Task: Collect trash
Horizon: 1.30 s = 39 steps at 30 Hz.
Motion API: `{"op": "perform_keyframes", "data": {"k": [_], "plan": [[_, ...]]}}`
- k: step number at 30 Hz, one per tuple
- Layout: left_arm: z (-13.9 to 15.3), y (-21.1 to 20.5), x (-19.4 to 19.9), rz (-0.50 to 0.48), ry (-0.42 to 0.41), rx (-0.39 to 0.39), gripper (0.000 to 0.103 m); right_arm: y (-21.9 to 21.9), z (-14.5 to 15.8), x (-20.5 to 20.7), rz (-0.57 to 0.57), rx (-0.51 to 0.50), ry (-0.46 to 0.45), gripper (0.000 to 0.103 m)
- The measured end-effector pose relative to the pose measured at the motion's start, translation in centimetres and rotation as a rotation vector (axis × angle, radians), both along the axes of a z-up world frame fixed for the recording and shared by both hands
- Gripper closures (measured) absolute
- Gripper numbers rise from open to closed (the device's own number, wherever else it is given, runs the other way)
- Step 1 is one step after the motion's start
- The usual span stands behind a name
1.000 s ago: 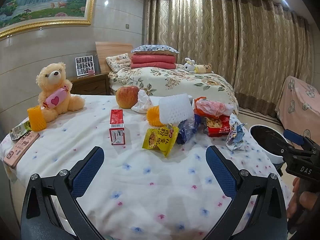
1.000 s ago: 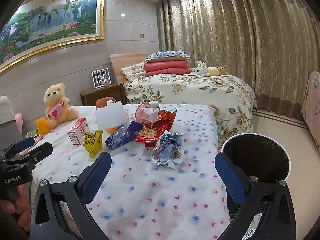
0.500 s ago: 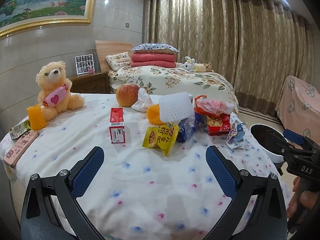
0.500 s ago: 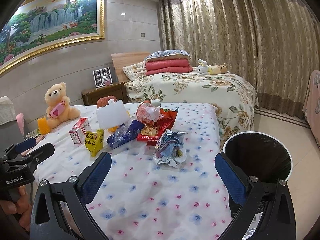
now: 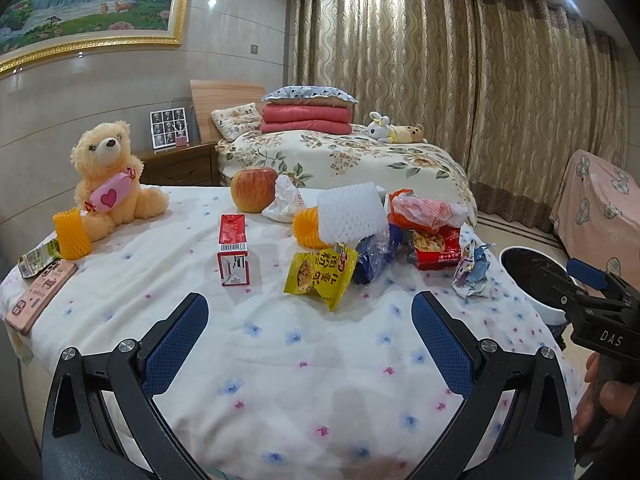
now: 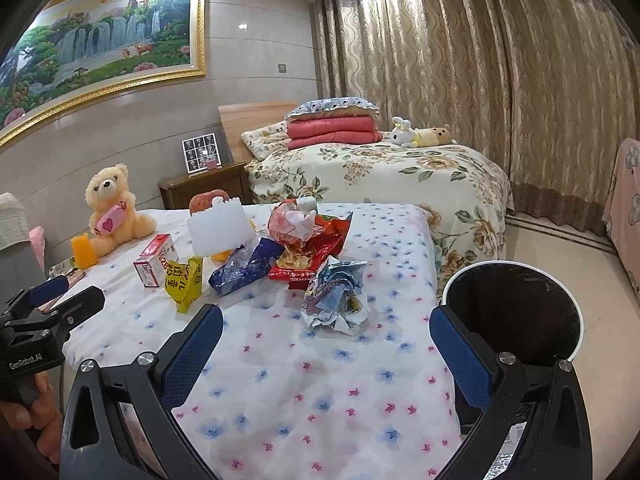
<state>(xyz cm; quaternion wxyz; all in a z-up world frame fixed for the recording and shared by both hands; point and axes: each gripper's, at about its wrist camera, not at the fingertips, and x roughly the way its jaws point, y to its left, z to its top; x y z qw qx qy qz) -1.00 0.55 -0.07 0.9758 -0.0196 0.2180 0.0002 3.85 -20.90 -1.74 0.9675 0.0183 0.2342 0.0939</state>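
Note:
Trash lies on the flowered bedsheet (image 5: 280,360): a yellow snack bag (image 5: 320,274), a red carton (image 5: 233,250), white foam netting (image 5: 352,216), a blue wrapper (image 5: 374,258), a red packet (image 5: 434,246) and a crumpled foil wrapper (image 5: 470,270), also in the right wrist view (image 6: 336,296). A black-lined white bin (image 6: 512,312) stands beside the bed at the right. My left gripper (image 5: 310,328) is open and empty, short of the yellow bag. My right gripper (image 6: 326,342) is open and empty, just short of the crumpled wrapper.
A teddy bear (image 5: 108,178), an apple (image 5: 254,188), orange netting (image 5: 72,234) and a pink phone (image 5: 38,294) lie on the bed's left side. A second bed (image 6: 380,172), a nightstand (image 6: 204,186) and curtains stand behind.
Both grippers have drifted slightly forward over the bed; the trash looks a little nearer. Nothing has been grasped or moved.

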Motion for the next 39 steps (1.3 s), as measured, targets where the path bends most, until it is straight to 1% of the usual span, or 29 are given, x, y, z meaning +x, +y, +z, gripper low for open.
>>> {"op": "perform_keyframes", "data": {"k": [24, 29, 35, 36, 39], "plan": [[-0.2, -0.1, 0.2, -0.011, 0.020, 0.002, 0.000, 0.2, 0.1, 0.0, 0.008, 0.012, 0.008, 0.000], [-0.8, 0.1, 1.1, -0.019, 0.064, -0.008, 0.000, 0.0, -0.2, 0.4, 0.011, 0.029, 0.027, 0.000], [-1.9, 0.3, 3.6, -0.013, 0.156, -0.006, 0.000, -0.8, -0.9, 1.8, -0.004, 0.045, 0.084, 0.000], [-2.1, 0.3, 4.2, -0.009, 0.177, -0.004, 0.000, -0.9, -1.1, 2.1, -0.012, 0.044, 0.099, 0.000], [-2.4, 0.5, 5.6, -0.008, 0.204, -0.009, 0.001, -1.4, -1.5, 3.6, -0.027, 0.059, 0.157, 0.000]]}}
